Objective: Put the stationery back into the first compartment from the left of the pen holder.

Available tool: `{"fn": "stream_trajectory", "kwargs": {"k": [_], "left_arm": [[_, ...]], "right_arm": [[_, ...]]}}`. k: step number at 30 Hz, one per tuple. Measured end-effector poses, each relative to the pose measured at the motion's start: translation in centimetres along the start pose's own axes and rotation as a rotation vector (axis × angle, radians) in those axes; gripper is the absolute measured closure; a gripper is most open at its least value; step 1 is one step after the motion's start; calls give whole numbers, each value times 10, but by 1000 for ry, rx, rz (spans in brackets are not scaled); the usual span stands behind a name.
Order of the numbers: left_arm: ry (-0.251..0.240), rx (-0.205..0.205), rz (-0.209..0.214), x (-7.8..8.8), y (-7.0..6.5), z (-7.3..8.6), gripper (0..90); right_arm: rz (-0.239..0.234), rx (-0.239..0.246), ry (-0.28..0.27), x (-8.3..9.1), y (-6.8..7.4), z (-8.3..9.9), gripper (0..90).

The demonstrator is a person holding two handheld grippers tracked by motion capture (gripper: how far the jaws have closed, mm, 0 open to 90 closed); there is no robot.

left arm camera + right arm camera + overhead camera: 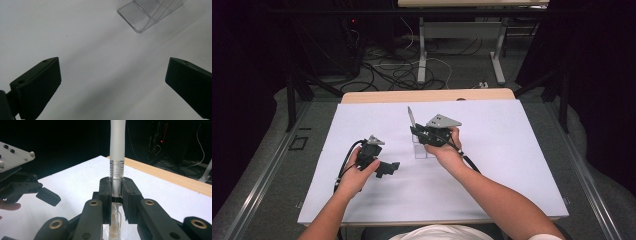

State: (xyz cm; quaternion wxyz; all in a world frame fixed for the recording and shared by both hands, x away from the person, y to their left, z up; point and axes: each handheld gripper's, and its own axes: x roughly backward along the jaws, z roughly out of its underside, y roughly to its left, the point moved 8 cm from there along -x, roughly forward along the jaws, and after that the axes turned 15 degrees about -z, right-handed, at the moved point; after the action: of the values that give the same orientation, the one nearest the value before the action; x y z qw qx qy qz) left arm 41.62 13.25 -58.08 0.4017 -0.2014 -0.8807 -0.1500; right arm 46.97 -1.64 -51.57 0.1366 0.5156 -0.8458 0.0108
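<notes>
Tube [117, 152] sits clamped between right gripper [117, 195] jaws, standing upright, top end rising well above the jaw tips. Upper part is frosted white and round; below it a clear ribbed band right at the jaw tops; the clear lower part runs down between the jaws with something pale inside, can't tell what. In the high view the tube [410, 118] sticks up, slightly tilted, from the right gripper [422, 134], over a clear stand [422, 150] on the white sheet [512, 150].

Left gripper [112, 82]: jaws wide apart, nothing between them, just bare matte sheet. Jaws are black, blocky, flat-faced. Clear stand [147, 15] lies ahead of them, well apart; hard transparent plastic, rounded corner, inner dividers. In the high view the left gripper [384, 169] is held low, left of the stand. Wood table edge [427, 96] beyond the sheet.
</notes>
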Motion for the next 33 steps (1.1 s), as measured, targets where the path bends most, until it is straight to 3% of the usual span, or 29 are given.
{"fn": "stream_trajectory", "kwargs": {"k": [3,13,18,24,29,33], "left_arm": [[3,1,-1,0,0,0,2],[-5,7,0,0,1,0,2],[-7,14,0,1,2,0,2],[-7,15,0,0,3,0,2],[-6,20,0,0,3,-1,2],[-6,23,0,0,3,-1,2]], "right_arm": [[-2,-7,1,0,0,1,774],[3,18,-33,16,-3,-9,580],[-2,18,-26,31,-7,-9,534],[6,37,-58,53,-15,-11,505],[28,46,-81,70,-21,-11,487],[56,37,-63,83,-26,-8,470]]}}
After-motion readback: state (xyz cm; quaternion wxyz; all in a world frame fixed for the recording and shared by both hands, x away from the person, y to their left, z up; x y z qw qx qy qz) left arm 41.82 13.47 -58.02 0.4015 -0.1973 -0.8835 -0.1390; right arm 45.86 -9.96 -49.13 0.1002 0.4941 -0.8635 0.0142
